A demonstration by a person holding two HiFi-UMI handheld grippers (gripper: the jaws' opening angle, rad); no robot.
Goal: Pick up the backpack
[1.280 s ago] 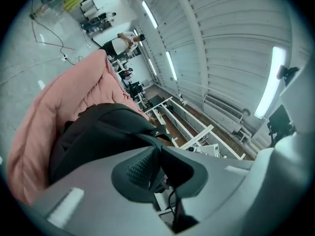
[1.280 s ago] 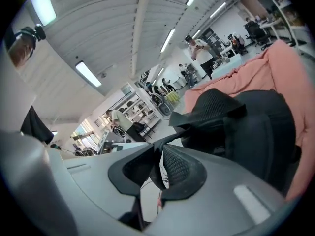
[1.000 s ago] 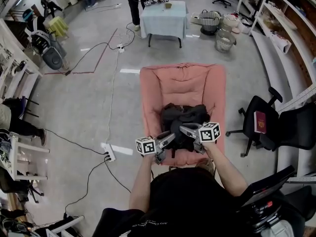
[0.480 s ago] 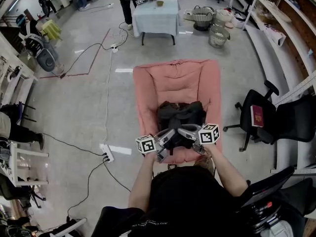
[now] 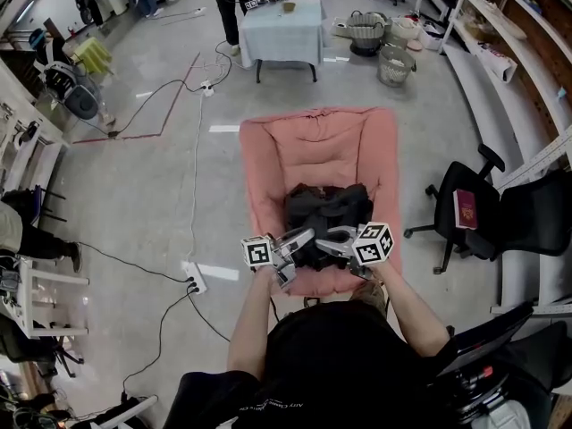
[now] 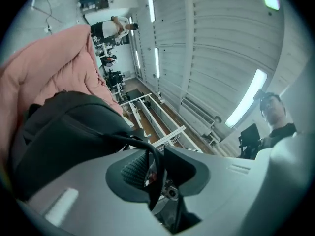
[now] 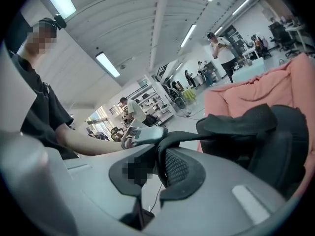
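**Head view.** Black backpack (image 5: 326, 211): lying slumped on the seat of a pink padded chair (image 5: 322, 141), not yet lifted clear. Left gripper (image 5: 304, 237) and right gripper (image 5: 333, 234): side by side at the near edge of the bag, tips reaching in over it. Beyond the chair: cloth-covered table (image 5: 282, 27). To the right: black office chair (image 5: 469, 208).

**Left gripper view.** Jaws narrow, having just eased apart a little. Thin black strap (image 6: 125, 139) running from the bag down through the gap, touching both pads and apparently pinched. Bulk of the bag low at left, against the pink cushion.

**Right gripper view.** Jaws narrow, having just closed in further. Broad black strap (image 7: 187, 135) curving over the ribbed pad and into the gap, gripped there. Bag body and pink chair back at right.

**Step in hand (judged).** Grip on both straps taken, lift at its very start, the weight seemingly resting on the seat.

**Next move (judged).**
- Firm up the left pinch first, since the thin strap could slip through.
- Raise both hands together and evenly to take out the slack.
- Bring the bag up and clear of the chair's raised sides without letting it swing.
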